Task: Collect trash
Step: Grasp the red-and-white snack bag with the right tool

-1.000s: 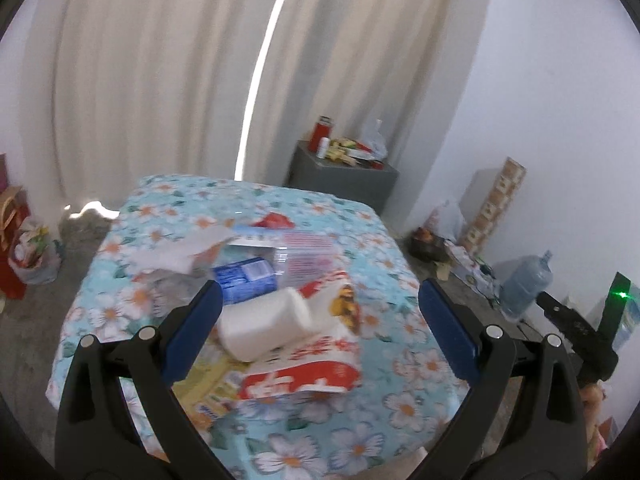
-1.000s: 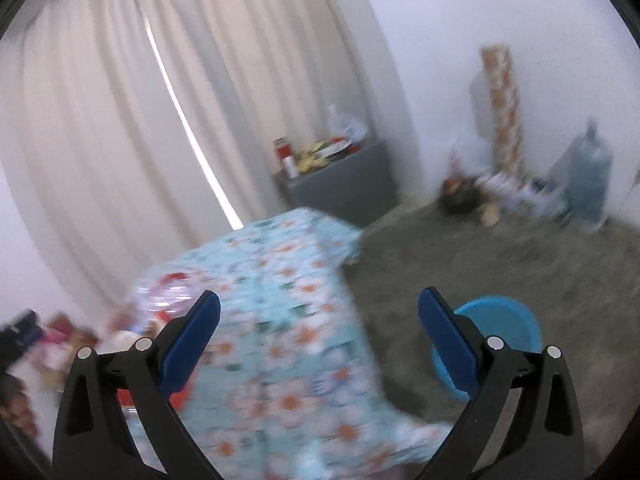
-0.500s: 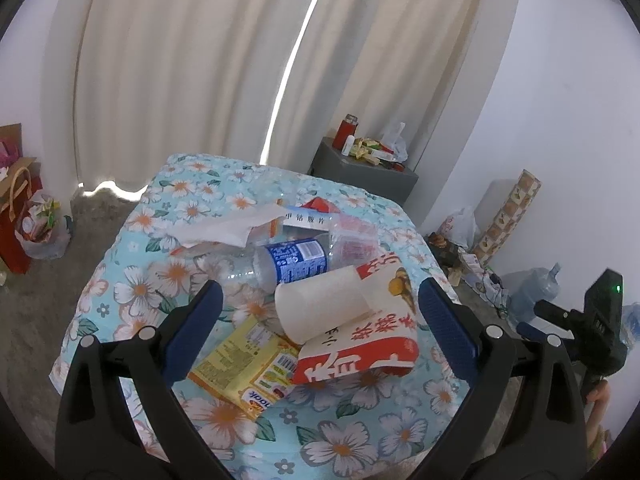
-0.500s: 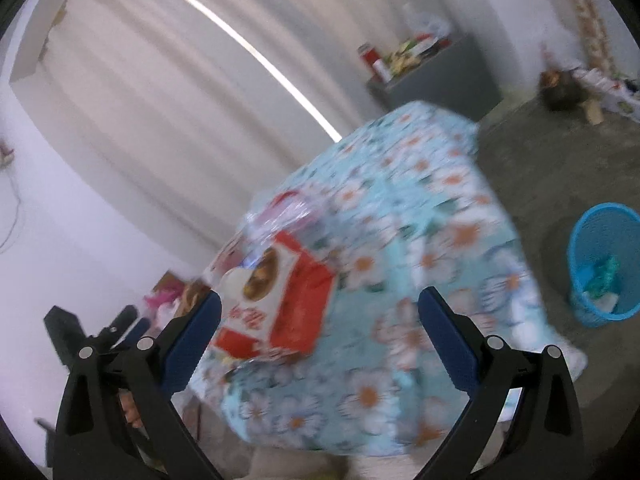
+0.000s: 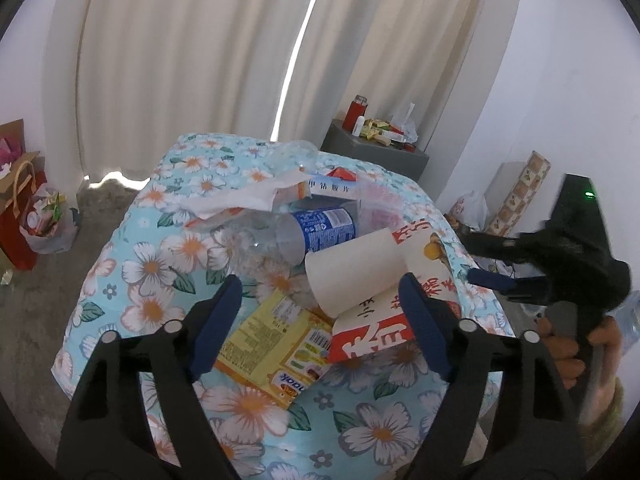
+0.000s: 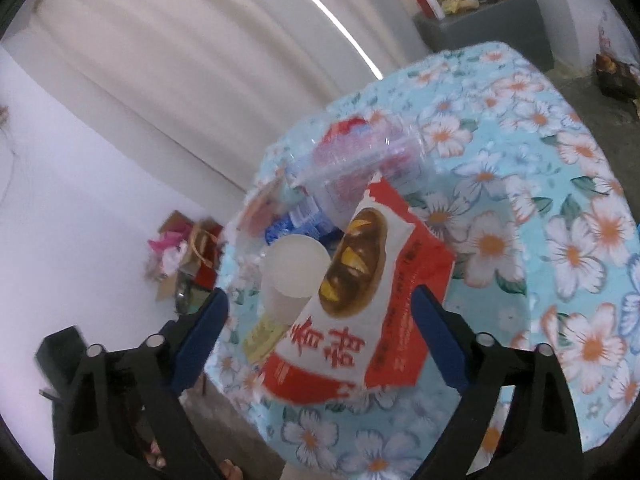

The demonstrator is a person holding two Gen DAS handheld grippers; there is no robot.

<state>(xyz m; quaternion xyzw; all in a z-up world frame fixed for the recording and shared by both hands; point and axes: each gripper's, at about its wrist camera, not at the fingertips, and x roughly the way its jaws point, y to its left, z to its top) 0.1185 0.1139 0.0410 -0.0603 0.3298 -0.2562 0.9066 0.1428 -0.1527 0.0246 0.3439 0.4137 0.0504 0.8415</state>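
Note:
A pile of trash lies on a table with a floral blue cloth (image 5: 152,272). It holds a white paper cup (image 5: 356,268) on its side, a red and white snack bag (image 5: 384,328), a yellow wrapper (image 5: 276,340), a clear plastic bottle with a blue label (image 5: 304,232), a tissue (image 5: 240,200) and a clear plastic box (image 6: 360,160). My left gripper (image 5: 320,316) is open above the yellow wrapper and cup. My right gripper (image 6: 320,340) is open over the snack bag (image 6: 360,320), with the cup (image 6: 292,276) just beyond; it also shows in the left wrist view (image 5: 492,280).
A grey cabinet (image 5: 376,152) with a red flask and clutter stands by the curtains behind the table. Bags (image 5: 36,216) sit on the floor at the left. A patterned box (image 5: 520,192) and bags stand by the right wall.
Both grippers have moved in toward the trash pile. The right gripper has swung left from the floor and blue basket side and now hovers over the snack bag.

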